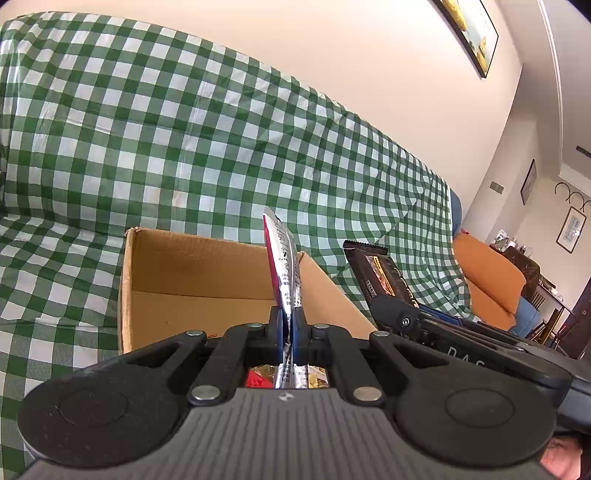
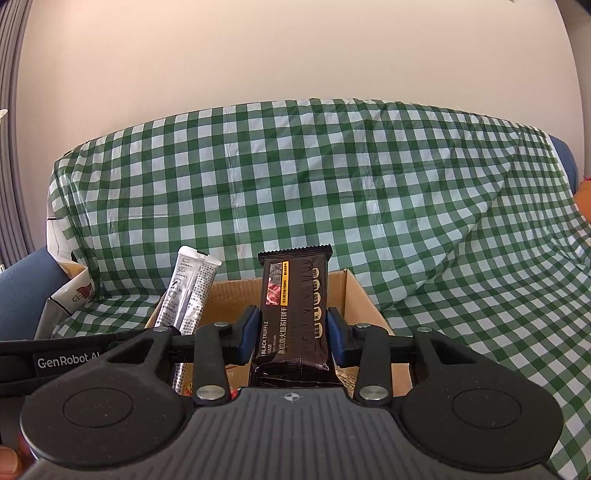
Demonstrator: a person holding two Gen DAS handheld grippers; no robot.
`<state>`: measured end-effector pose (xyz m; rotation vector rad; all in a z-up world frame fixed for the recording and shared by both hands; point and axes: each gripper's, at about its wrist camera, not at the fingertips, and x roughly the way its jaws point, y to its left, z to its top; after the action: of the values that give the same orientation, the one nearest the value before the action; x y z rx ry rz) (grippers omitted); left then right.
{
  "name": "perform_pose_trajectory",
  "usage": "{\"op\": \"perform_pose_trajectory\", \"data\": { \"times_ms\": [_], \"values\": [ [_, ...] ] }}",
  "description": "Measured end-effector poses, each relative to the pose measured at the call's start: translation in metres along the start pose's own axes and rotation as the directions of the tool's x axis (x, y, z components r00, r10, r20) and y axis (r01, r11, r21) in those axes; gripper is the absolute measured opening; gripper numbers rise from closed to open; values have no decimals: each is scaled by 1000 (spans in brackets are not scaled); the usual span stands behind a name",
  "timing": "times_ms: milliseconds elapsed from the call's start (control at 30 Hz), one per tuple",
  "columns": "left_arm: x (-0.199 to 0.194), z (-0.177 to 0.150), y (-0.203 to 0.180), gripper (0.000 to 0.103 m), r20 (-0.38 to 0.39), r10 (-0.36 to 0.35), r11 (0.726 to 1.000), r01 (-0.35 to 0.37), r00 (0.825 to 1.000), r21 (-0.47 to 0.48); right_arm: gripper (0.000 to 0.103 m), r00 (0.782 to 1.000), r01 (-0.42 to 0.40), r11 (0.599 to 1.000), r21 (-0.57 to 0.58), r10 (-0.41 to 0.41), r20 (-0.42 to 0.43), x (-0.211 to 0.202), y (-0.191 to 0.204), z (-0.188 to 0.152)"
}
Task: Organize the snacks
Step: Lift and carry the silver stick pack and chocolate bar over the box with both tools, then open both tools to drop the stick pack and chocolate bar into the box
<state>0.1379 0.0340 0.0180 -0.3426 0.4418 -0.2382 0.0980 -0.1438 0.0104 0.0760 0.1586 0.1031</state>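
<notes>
My left gripper (image 1: 290,325) is shut on a thin silver and red snack sachet (image 1: 283,266) that stands upright above an open cardboard box (image 1: 177,280). In the right wrist view my right gripper (image 2: 291,328) is shut on a black cracker packet (image 2: 295,310), held upright over the same cardboard box (image 2: 354,291). The silver sachet (image 2: 188,295) and the left gripper's black body (image 2: 92,354) show at the left there. The black packet (image 1: 380,273) and the right gripper's arm (image 1: 443,332) appear at the right of the left wrist view. More snack wrappers lie in the box under the grippers, mostly hidden.
A green and white checked cloth (image 1: 184,140) covers the sofa behind and around the box. An orange cushion (image 1: 487,277) lies at the right end. A white printed bag (image 2: 70,295) sits left of the box. A framed picture (image 1: 472,33) hangs on the wall.
</notes>
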Motion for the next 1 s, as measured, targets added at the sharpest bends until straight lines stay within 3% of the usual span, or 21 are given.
{"op": "perform_pose_trajectory", "data": {
  "times_ms": [767,800,833,900,1000],
  "values": [
    [0,1,-3,4,10,-22,1000,22,1000,-5,42,1000,6,1000,12,-6,0,-1,1,-2],
    [0,1,-3,7,6,-27,1000,27,1000,-4,42,1000,4,1000,13,-4,-9,0,2,-3],
    [1,1,-3,12,-4,-30,1000,30,1000,-5,49,1000,6,1000,9,-6,-20,2,3,-4],
    [2,1,-2,31,-12,-30,1000,30,999,-6,63,999,36,999,-2,-36,-11,2,6,-4],
    [-1,3,2,31,8,-2,1000,2,1000,-8,65,999,38,999,29,-38,-7,1,5,-3]
  ]
}}
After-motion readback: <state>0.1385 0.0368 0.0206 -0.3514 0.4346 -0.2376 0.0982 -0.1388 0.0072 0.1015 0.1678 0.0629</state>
